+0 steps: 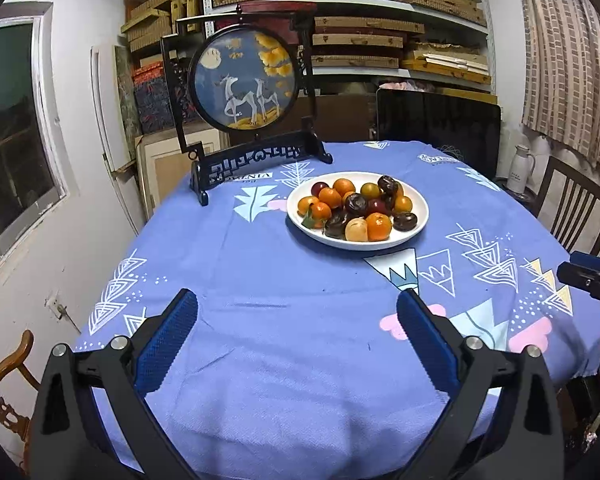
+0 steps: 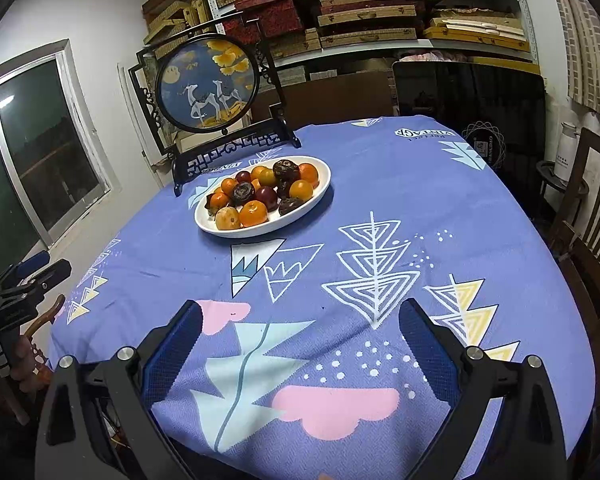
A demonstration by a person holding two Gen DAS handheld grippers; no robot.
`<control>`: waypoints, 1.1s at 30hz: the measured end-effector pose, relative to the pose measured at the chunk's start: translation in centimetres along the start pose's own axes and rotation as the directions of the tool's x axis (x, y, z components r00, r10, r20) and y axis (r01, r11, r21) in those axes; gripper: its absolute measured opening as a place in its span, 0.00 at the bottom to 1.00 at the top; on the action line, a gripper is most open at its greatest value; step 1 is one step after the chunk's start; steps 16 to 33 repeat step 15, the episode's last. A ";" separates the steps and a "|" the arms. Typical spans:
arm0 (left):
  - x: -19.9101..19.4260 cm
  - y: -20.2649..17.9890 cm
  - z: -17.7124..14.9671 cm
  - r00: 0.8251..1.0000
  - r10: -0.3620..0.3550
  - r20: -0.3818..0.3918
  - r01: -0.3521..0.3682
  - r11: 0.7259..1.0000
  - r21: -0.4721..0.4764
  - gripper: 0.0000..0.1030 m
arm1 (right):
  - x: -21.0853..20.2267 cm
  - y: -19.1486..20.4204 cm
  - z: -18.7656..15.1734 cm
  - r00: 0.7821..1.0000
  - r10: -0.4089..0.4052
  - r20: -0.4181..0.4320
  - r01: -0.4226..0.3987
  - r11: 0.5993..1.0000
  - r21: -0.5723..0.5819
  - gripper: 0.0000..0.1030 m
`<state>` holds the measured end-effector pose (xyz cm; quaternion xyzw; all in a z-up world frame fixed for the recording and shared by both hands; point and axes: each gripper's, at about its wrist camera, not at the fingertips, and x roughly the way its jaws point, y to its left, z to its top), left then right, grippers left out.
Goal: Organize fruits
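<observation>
Across the table [image 1: 260, 360] lies a blue cloth [image 2: 440, 208] printed with white trees, pale triangles and pink clouds, and it fills most of both my views. Behind the far edge rise shelves [image 1: 380, 4] stacked with flat woven and red boxes, with a window [image 1: 12, 120] on the left wall and a curtain [image 1: 568, 52] on the right. A dark chair [image 2: 592, 208] stands at the table's right side, and a white jug [image 1: 520, 168] sits beyond it on a low stand.

On the cloth's far left stands a screen [image 1: 246, 80], a round blue panel with two white deer in a black frame. Just in front of it, to its right, is the plate [image 1: 418, 200], white and shallow, apart from the screen's foot. The fruits [image 1: 356, 206] are heaped on it: orange ones, dark brown wrinkled ones, a few deep red, and one pale yellowish at the near rim.

My left gripper [image 1: 296, 316] hovers above the near cloth, jaws spread wide with nothing between them, well short of the plate. My right gripper [image 2: 300, 320] is likewise wide apart and empty over the near cloth, with the plate far ahead to its left.
</observation>
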<state>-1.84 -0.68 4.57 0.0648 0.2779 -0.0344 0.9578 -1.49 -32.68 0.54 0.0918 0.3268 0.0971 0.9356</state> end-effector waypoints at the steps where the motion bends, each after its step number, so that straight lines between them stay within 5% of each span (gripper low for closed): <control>1: 0.1 -0.1 0.0 1.000 -0.004 -0.011 0.004 1.000 0.001 0.95 | 0.0 0.0 0.0 1.000 -0.001 0.000 0.001 1.000 0.001 0.96; 33: 1.1 0.9 -0.2 0.998 -0.007 -0.066 0.002 0.998 -0.066 0.95 | -0.2 -0.4 -0.1 1.000 -0.004 0.002 0.004 1.000 0.008 0.96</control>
